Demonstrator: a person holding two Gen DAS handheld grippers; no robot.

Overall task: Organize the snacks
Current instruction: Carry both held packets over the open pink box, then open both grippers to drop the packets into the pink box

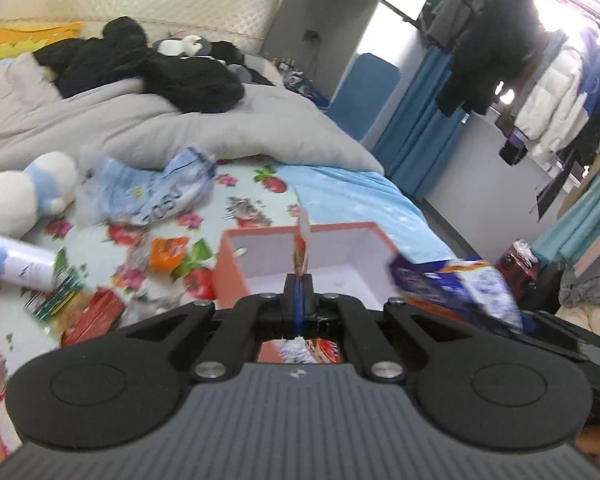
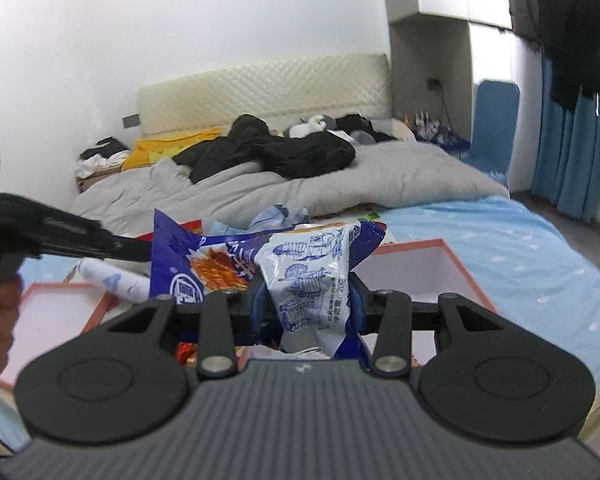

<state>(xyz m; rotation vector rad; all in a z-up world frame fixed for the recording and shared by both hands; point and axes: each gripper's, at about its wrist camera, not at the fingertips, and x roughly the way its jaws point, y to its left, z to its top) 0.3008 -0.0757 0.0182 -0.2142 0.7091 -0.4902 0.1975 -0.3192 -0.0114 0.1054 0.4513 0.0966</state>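
Right now my left gripper [image 1: 299, 280] has its fingers [image 1: 306, 284] pressed tight on a thin red snack packet [image 1: 302, 248], held edge-on so it stands up like a blade over the near wall of the pink box [image 1: 236, 276]. My right gripper [image 2: 309, 300] is clamped on the crumpled middle of a blue-and-white snack bag [image 2: 300, 264], which bulges up and hides most of what lies ahead; in the left view that bag [image 1: 452, 284] hangs at the box's right-hand wall.

The box [image 2: 452, 256] sits open on the bed, toward its foot edge, on the light blue sheet [image 2: 540, 248]. I judge the step is dropping both snacks inside. To do it well I would carry each one past the rim until it is clearly over the white floor, lower before letting go, and release one at a time so the two do not collide. The big bag is puffy and may catch on the wall, so I would tip it in lengthwise.

More packets [image 1: 100, 312] lie loose on the flowered cloth [image 1: 236, 184] to the left of the box, beside a plush toy [image 1: 24, 196] and a white roll [image 1: 16, 264]. A second pink tray [image 2: 60, 312] shows by the left gripper [image 2: 72, 236] in the right view.
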